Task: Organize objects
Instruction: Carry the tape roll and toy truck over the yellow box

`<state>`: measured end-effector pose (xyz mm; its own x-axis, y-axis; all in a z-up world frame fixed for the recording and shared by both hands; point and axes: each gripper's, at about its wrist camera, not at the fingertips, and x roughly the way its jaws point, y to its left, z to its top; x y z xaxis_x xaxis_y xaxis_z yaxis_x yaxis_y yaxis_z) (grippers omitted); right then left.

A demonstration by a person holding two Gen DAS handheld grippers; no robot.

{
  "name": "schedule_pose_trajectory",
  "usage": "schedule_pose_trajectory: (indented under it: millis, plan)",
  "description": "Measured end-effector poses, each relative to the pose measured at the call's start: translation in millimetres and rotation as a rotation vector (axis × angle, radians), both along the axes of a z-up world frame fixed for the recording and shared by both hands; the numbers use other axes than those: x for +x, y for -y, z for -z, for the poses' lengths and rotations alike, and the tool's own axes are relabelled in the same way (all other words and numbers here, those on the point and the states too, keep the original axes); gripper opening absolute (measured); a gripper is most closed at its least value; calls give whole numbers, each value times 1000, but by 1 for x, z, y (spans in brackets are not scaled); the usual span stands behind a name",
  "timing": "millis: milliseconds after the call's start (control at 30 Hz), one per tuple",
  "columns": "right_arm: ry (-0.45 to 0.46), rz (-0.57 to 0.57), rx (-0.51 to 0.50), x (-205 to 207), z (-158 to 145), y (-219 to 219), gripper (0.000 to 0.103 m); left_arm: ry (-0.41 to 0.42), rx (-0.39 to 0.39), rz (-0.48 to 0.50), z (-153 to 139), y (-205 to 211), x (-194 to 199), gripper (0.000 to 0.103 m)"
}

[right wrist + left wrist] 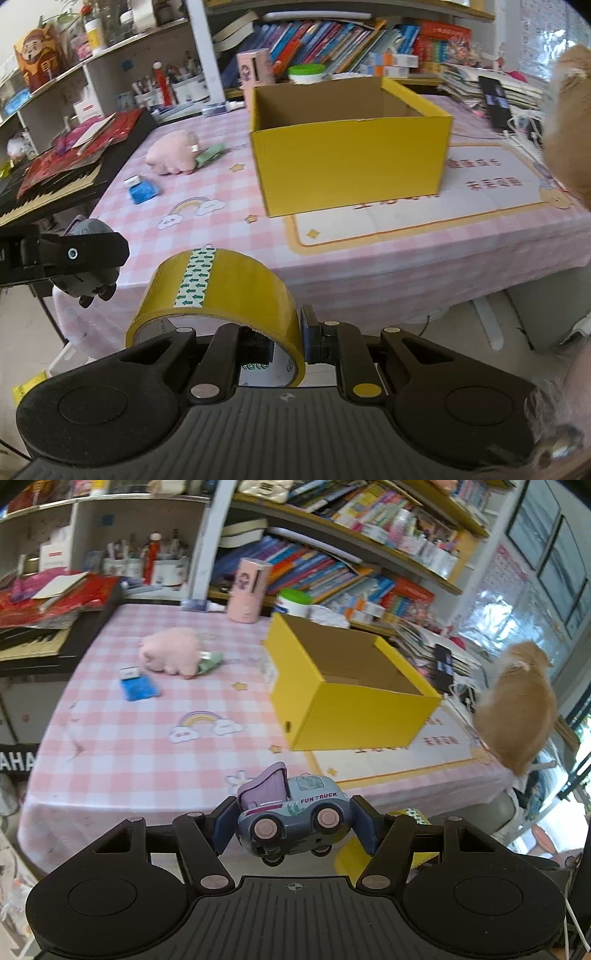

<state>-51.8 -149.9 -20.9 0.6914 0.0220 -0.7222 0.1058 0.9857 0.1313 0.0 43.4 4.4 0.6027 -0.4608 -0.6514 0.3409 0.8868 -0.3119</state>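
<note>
**Ana:** Closest to the left wrist camera, the left gripper point(293, 821) is clamping the toy truck point(295, 812) by its two ends, wheels turned toward us, out in the air short of the table's near edge.

**Ben:** How is it going to handle?

**Ana:** Judging by looks, it is hard plastic, light and stiff, with smooth rounded ends that could slip. The raised purple flap on top looks like the fragile part, so gripping the body is the safer choice. Beyond it, the yellow box point(354, 698) is sitting open on the pink checked tablecloth point(147, 746), with a pink plush toy point(171, 651) and a small blue packet point(140, 688) lying well to its left. An orange cat point(517, 705) is standing at the table's right edge. Crowded bookshelves point(332, 561) are filling the back wall.

**Ben:** And the right wrist view?

**Ana:** Nearest there, the right gripper point(288, 339) is pinching shut on the wall of a yellow tape roll point(218, 295), one finger inside the ring and one outside. A roll like that is rigid and fairly light, and its glossy face may slide, so the rim grip suits it. It is hovering off the table's front edge, with the box straight ahead and looking empty. A keyboard point(48, 184) piled with red papers is standing at the left.
</note>
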Motion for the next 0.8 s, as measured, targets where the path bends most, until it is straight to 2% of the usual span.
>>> schedule_pose_trajectory:
  millis: [233, 500, 633, 800]
  plan:
    - [-19, 81, -3, -9, 2, 33, 13, -14, -7, 86, 4, 36, 6, 64]
    - [-32, 116, -3, 2, 6, 60, 13, -2, -5, 120, 3, 67, 20, 64]
    - [-30, 121, -6, 13, 6, 75, 13, 40, -22, 133, -5, 84, 32, 64]
    - [39, 130, -11, 39, -8, 106, 13, 99, -57, 119, -24, 107, 57, 64]
